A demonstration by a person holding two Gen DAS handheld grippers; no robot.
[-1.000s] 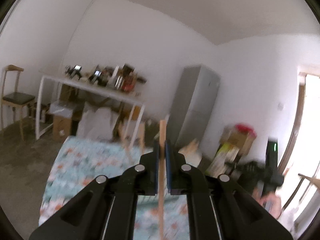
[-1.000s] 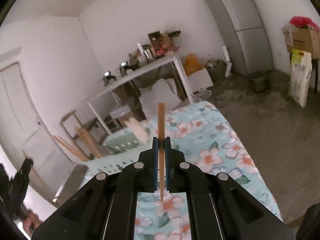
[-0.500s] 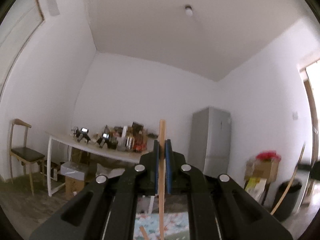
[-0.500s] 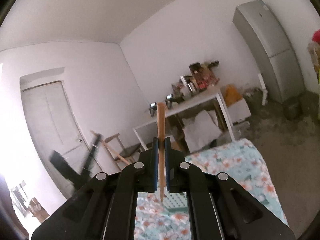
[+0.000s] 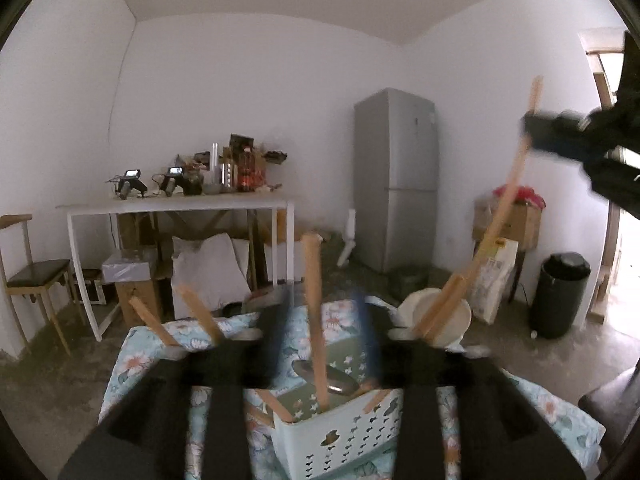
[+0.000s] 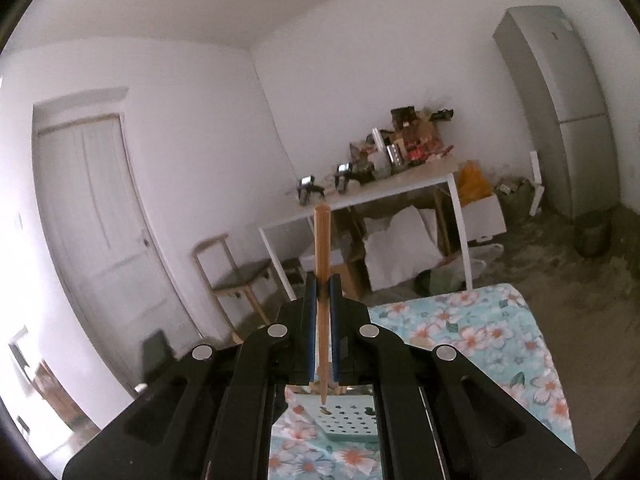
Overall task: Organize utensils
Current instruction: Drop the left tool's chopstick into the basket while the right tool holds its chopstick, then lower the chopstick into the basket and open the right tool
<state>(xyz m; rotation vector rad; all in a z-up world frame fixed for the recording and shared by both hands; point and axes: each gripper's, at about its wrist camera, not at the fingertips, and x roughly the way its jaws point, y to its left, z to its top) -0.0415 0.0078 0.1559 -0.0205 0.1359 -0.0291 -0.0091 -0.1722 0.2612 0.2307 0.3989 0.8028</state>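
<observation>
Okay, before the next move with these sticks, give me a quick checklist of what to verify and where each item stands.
1. Left gripper let go: ok. Its jaws stand apart on either side of the left stick, though they are blurred.
2. Left stick in the basket: ok, its lower end is inside.
3. Right gripper grip: ok, shut on the right stick.
4. Right stick lined up over the basket opening: cannot tell. Its tip shows against the basket wall only.
5. Room in the basket: cannot tell. A spoon and wooden handles already sit there.
</observation>
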